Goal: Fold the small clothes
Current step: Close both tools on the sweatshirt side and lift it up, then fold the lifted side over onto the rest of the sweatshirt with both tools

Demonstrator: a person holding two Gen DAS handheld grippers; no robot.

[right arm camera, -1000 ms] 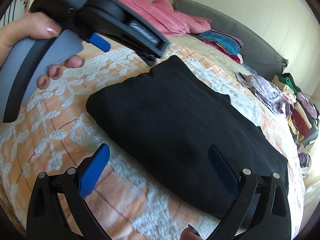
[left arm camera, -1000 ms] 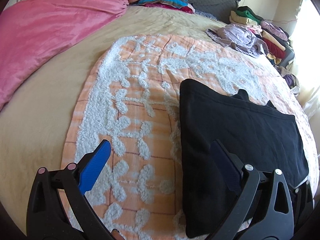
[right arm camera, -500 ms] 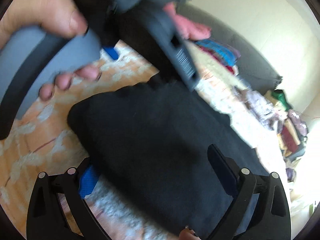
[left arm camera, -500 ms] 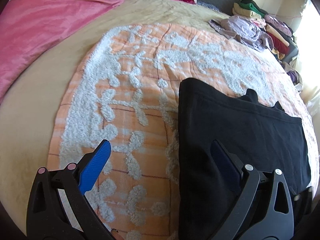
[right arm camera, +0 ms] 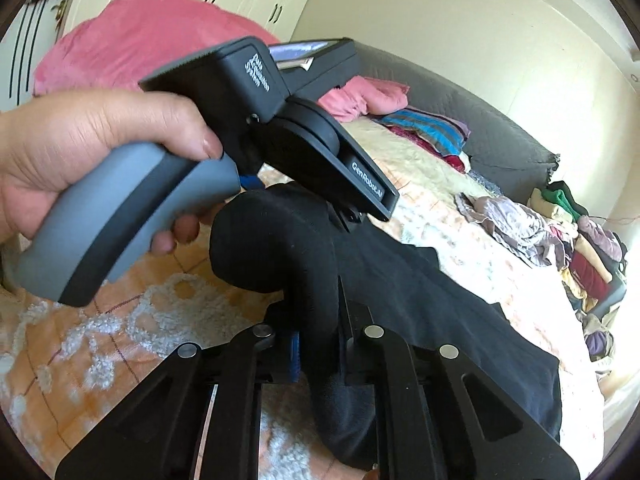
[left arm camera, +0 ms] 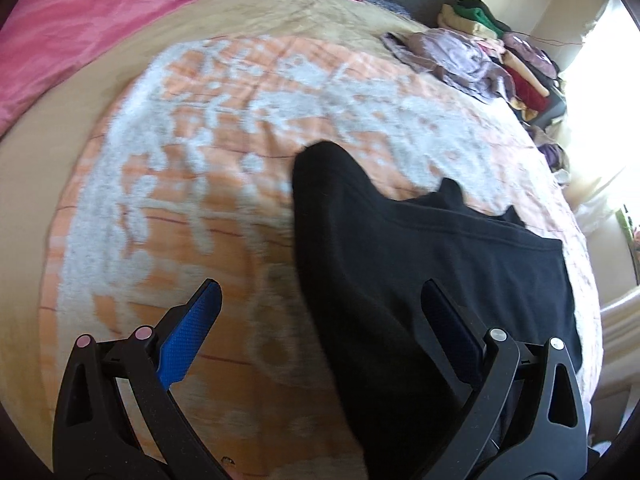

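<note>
since a second ago the right gripper (right arm camera: 316, 344) has gone from wide apart over the black garment (left arm camera: 420, 280) to clamped on it: its jaws have just been closing and now there's a bunched fold of the black fabric pinched between them, and that edge looks lifted off the bed instead of lying flat like it was. the left wrist view has slid a bit too, and the near left corner of the garment now humps up where it used to lie square. the left gripper (left arm camera: 320, 320) is wide, one blue pad over the orange and white quilt (left arm camera: 180, 160) and the other over the black cloth, nothing squeezed between them. you can see the person's left hand (right arm camera: 80, 152) wrapped round the grey handle in the right wrist view. the garment sits on the quilt in the middle of the bed, already doubled over by the look of it, with a hem seam running across the top layer. so my guess is it's partway folded and this pinch is the start of another fold, not done yet. over by the far edge there's a purple crumpled piece (left arm camera: 460, 60) and a pile of clothes (left arm camera: 520, 72) that look like they're still waiting.
</note>
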